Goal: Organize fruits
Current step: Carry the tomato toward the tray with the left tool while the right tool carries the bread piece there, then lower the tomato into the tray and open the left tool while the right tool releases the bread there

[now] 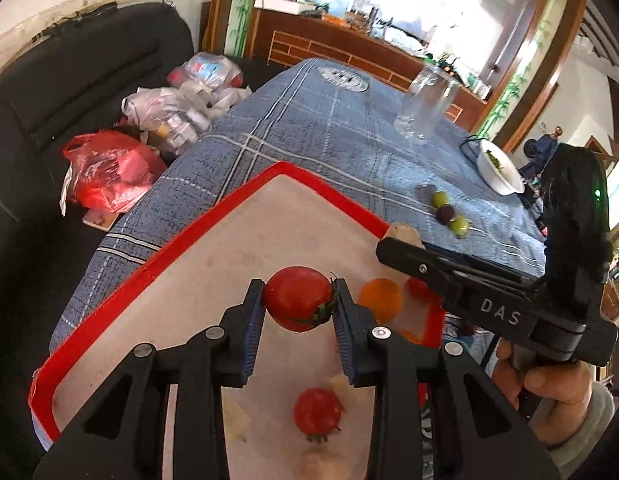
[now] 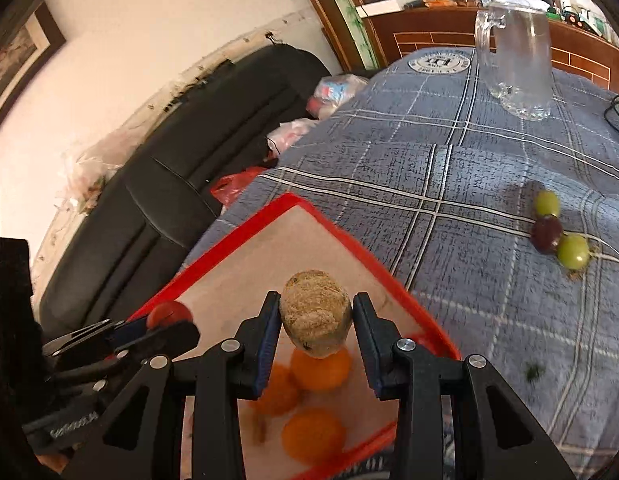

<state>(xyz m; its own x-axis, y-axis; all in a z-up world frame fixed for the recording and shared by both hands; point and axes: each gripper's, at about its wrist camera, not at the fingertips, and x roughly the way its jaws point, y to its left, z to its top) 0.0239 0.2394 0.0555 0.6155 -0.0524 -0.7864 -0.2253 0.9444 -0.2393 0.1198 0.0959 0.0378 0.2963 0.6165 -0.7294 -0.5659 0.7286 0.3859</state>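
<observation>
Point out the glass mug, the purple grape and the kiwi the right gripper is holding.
Glass mug (image 2: pixel 519 60): right wrist view, on its clear side wall.
Purple grape (image 2: pixel 546 233): right wrist view, on its middle, between the two green grapes.
Kiwi (image 2: pixel 315 314): right wrist view, on its fuzzy brown front, between the fingers.

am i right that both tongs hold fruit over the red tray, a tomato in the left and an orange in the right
Not quite. The left tongs do grip a tomato over the red tray. But the right tongs hold a rough brown fruit, not an orange; the right wrist view shows it. The oranges lie in the tray beneath.
</observation>
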